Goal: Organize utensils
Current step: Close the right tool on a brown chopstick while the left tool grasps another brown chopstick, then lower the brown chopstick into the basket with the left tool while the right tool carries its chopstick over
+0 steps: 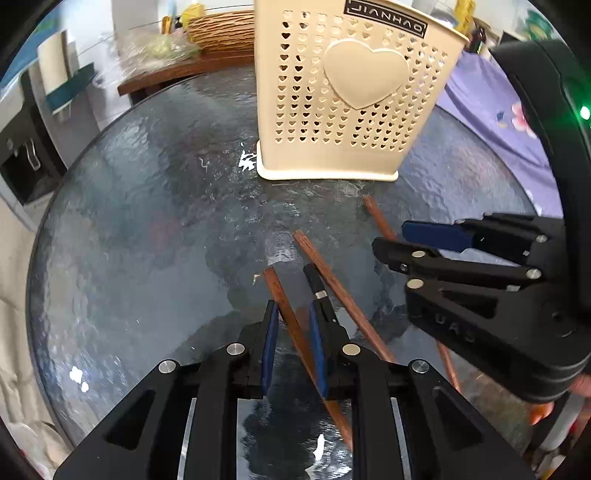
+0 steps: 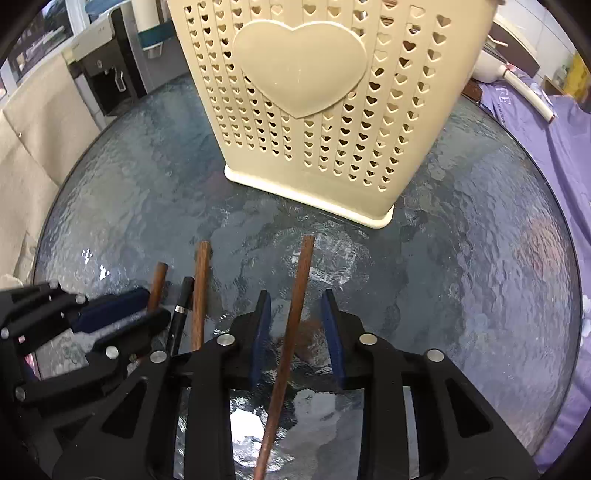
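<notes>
A cream utensil holder (image 1: 332, 110) (image 2: 314, 110) with heart-shaped holes stands upright on a round glass table (image 1: 129, 221). Several chopsticks lie in front of it. My left gripper (image 1: 293, 306) (image 2: 155, 308) is shut on a brown chopstick (image 1: 284, 299) that crosses its blue pads at a slant. Just right of it lie a black chopstick (image 1: 317, 284) (image 2: 181, 314) and another brown chopstick (image 1: 340, 291) (image 2: 199, 291). My right gripper (image 2: 295, 295) (image 1: 389, 236) straddles a fourth chopstick, brown (image 2: 301, 277). A gap shows on both sides of it, so the jaws are open.
Purple cloth (image 2: 554, 166) covers the surface past the table's right rim. Behind the table stand a wooden side table (image 1: 177, 74) with a wicker basket (image 1: 221, 31) and a water dispenser (image 2: 99, 74). Beige fabric (image 2: 29, 147) lies to the left.
</notes>
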